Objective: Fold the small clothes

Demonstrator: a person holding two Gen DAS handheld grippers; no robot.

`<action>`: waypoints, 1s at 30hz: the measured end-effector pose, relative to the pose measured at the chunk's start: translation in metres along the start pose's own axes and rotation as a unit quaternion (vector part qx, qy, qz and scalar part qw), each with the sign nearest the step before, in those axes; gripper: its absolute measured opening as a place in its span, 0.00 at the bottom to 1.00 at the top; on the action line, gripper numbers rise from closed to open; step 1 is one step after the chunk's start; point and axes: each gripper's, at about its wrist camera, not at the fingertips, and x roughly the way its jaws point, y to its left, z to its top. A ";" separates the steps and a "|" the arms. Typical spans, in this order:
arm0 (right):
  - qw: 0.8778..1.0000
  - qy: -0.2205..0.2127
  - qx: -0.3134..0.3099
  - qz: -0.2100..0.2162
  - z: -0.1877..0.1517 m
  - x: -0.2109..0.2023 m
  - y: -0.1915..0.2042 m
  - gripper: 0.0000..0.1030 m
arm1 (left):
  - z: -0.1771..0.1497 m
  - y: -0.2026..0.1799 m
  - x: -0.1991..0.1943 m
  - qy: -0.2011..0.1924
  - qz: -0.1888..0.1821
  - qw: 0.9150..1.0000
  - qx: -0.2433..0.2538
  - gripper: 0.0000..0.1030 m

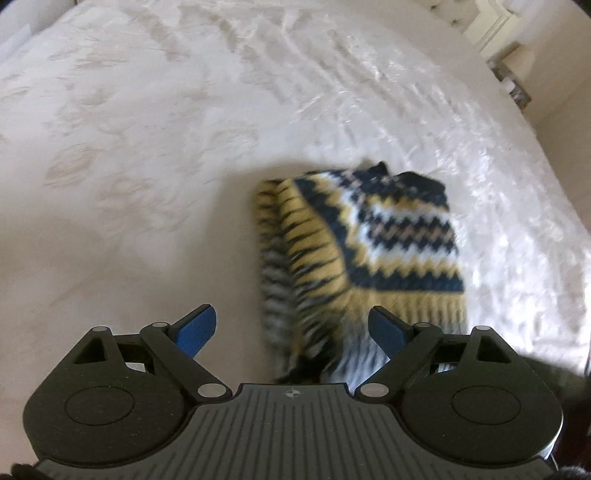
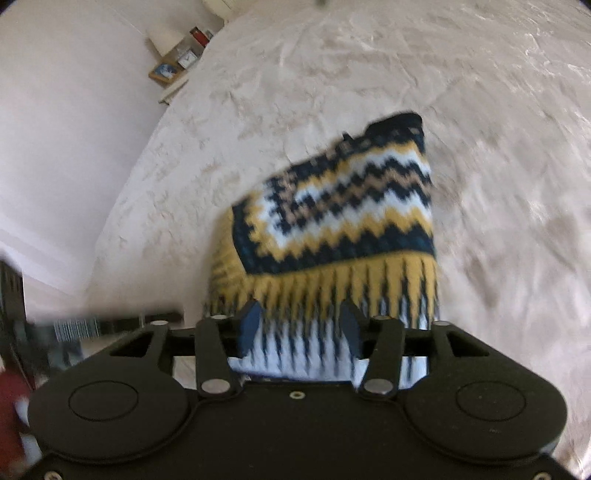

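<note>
A small knitted garment (image 1: 365,254) in navy, yellow and white zigzags lies folded on the cream bed cover (image 1: 147,147). My left gripper (image 1: 291,332) is open above its near edge, with the blue fingertips (image 1: 197,328) spread wide and holding nothing. In the right wrist view the same garment (image 2: 343,218) lies just ahead. My right gripper (image 2: 299,330) is open over its near white-and-navy edge, and the fabric shows between the fingers. Both views are blurred by motion.
The bed cover (image 2: 480,110) stretches all around the garment. A bedside shelf (image 2: 173,66) with a picture frame and small items stands past the bed's far left edge. White furniture (image 1: 495,33) stands at the far right in the left wrist view.
</note>
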 end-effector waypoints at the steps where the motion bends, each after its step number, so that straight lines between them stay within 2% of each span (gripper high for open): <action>1: 1.000 0.002 -0.009 0.001 -0.004 0.000 0.002 0.60 | 0.006 -0.004 0.005 0.001 -0.005 1.000 0.001 0.87; 4: 0.998 0.011 -0.056 0.011 -0.020 0.000 0.017 0.60 | 0.021 -0.010 0.023 0.018 -0.019 1.000 0.002 0.87; 7: 0.991 0.020 -0.134 0.004 -0.037 0.005 0.043 0.61 | 0.032 -0.013 0.041 0.037 -0.022 0.999 0.002 0.87; 9: 0.978 0.028 -0.206 -0.008 -0.051 0.011 0.064 0.61 | 0.036 -0.012 0.049 0.048 -0.022 0.999 0.003 0.85; 10: 0.971 0.031 -0.238 -0.013 -0.058 0.014 0.072 0.62 | 0.038 -0.012 0.053 0.054 -0.022 0.998 0.003 0.83; 11: 0.963 0.034 -0.268 -0.018 -0.066 0.018 0.080 0.65 | 0.039 -0.010 0.056 0.060 -0.024 0.998 0.002 0.75; 14: 0.938 0.038 -0.342 -0.039 -0.085 0.028 0.099 0.68 | 0.040 -0.006 0.068 0.085 -0.029 0.996 0.000 0.67; 16: 0.930 0.037 -0.362 -0.048 -0.092 0.034 0.105 0.68 | 0.040 -0.004 0.072 0.091 -0.034 0.995 0.004 0.66; 19: 0.927 0.037 -0.368 -0.064 -0.094 0.044 0.108 0.68 | 0.039 -0.002 0.076 0.090 -0.038 0.995 0.004 0.63; 21: 0.918 0.037 -0.388 -0.075 -0.097 0.051 0.111 0.66 | 0.040 -0.001 0.075 0.081 -0.051 0.995 0.001 0.50; 22: 0.913 0.039 -0.398 -0.080 -0.098 0.053 0.113 0.63 | 0.040 0.000 0.073 0.073 -0.059 0.996 0.000 0.30; 23: 0.910 0.040 -0.405 -0.081 -0.098 0.054 0.114 0.49 | 0.040 -0.001 0.070 0.059 -0.058 0.997 0.000 0.15; 24: 0.911 0.042 -0.404 -0.076 -0.097 0.055 0.115 0.23 | 0.041 -0.002 0.065 0.046 -0.058 0.997 0.007 0.15; 25: 0.916 0.039 -0.394 -0.070 -0.093 0.052 0.114 0.17 | 0.042 -0.006 0.058 0.036 -0.055 0.998 0.021 0.13; 28: 0.933 0.005 -0.356 -0.044 -0.081 0.033 0.115 0.14 | 0.045 -0.018 0.033 -0.005 -0.054 0.996 0.066 0.12; 30: 0.940 -0.012 -0.341 -0.022 -0.075 0.021 0.119 0.14 | 0.045 -0.018 0.026 -0.019 -0.054 0.995 0.077 0.12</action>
